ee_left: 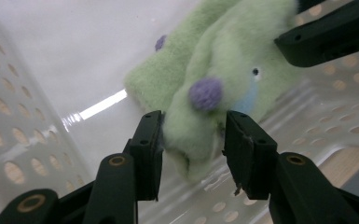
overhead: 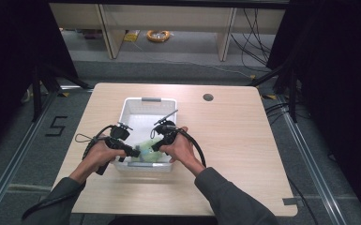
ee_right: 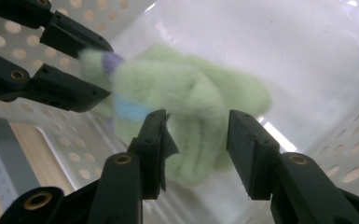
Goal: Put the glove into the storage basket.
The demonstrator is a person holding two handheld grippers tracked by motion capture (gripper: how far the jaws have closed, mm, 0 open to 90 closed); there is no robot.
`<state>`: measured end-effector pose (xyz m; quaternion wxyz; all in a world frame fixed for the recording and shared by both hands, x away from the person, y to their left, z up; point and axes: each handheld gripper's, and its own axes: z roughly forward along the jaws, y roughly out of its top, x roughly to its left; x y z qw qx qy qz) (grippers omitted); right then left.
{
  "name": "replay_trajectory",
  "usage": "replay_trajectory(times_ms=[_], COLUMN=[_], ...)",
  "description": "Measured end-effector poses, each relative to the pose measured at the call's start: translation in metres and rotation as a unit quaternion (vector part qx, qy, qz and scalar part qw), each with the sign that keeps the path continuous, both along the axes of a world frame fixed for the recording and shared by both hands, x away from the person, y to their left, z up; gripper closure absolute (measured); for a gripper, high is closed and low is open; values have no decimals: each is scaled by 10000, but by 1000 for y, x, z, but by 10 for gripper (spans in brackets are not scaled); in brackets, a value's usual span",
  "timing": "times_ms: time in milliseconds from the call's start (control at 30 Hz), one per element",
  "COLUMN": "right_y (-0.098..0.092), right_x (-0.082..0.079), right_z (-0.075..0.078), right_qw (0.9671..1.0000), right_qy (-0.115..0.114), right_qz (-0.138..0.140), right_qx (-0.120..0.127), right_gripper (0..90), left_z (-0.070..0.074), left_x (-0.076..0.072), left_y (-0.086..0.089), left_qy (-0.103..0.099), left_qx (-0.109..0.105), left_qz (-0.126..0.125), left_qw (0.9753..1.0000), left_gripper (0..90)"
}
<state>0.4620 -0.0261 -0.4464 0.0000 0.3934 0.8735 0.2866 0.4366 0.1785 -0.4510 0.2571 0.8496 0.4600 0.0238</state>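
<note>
A green plush [ee_left: 214,88] lies at the near end of the white basket [overhead: 140,105] on the tabletop [overhead: 234,140]. Both tongs reach in from either side: the left tongs [ee_left: 193,144] apart around its end, the right tongs [ee_right: 196,140] apart around its middle, probably to lift it together. The basket's walls crowd both.

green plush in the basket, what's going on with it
A person holds a gripper in each hand and reaches both into the near end of a white perforated basket on the wooden table. A green plush toy with purple spots lies on the basket floor. The left gripper has the toy's end between its fingers, apparently touching it on both sides. The right gripper is open around another part, with gaps showing. The toy is not yet lifted.
</note>
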Motion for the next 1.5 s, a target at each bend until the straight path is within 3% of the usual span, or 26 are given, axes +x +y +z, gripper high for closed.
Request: replay_trajectory(times_ms=[167,500,567,633,700,733,800,867,900,1067,1100,1133,1200,1233,1333,1367,1500], right_y=[-2,-15,-18,-21,-24,-25,-28,-31,-32,-41,-41,-44,-46,-49,-53,-55,-61], right_x=[2,0,-3,-2,-4,-4,-6,-7,-5,-7,-9,-9,-11,-11,-14,-14,-17], right_z=[9,21,25,25,27,26,27,28,28,31,32,32,33,35,35,35,36], right_qw=[9999,9992,9993,9986,9992,9986,9988,9984,9976,9970,9974,9967,9965,9974,9962,9950,9946], right_qy=[-89,-251,-139,-330,-192,-302,-229,-293,-417,-438,-401,-463,-454,-426,-470,-561,-590], right_qz=[-53,-37,-148,16,-96,9,-29,-4,96,87,-82,73,-22,-121,-64,74,68], right_qx=[53,308,310,409,350,427,443,484,537,631,587,667,697,561,728,826,846], right_gripper=[528,491,483,465,456,453,447,438,436,419,418,416,413,409,399,398,383], left_z=[4,12,15,16,16,16,17,18,19,24,26,27,28,29,29,30,30], left_x=[-1,-6,-8,-9,-11,-11,-13,-14,-15,-18,-19,-20,-21,-23,-26,-27,-32], left_y=[1,2,2,0,-1,-2,-3,-4,-4,-4,-3,-3,-3,-3,-5,-6,-9], left_qy=[-219,-392,-421,-445,-451,-431,-453,-487,-531,-688,-646,-688,-684,-715,-784,-808,-906], left_qx=[35,-130,-185,-214,-213,-214,-230,-293,-338,-470,-488,-497,-628,-687,-761,-733,-843], left_qz=[116,260,265,327,331,332,338,348,397,517,492,478,470,479,474,408,424], left_qw=[9997,9988,9986,9982,9982,9983,9981,9978,9972,9952,9955,9952,9946,9939,9929,9932,9914], left_gripper=[537,479,458,426,414,397,381,372,370,336,330,324,313,308,292,289,266])
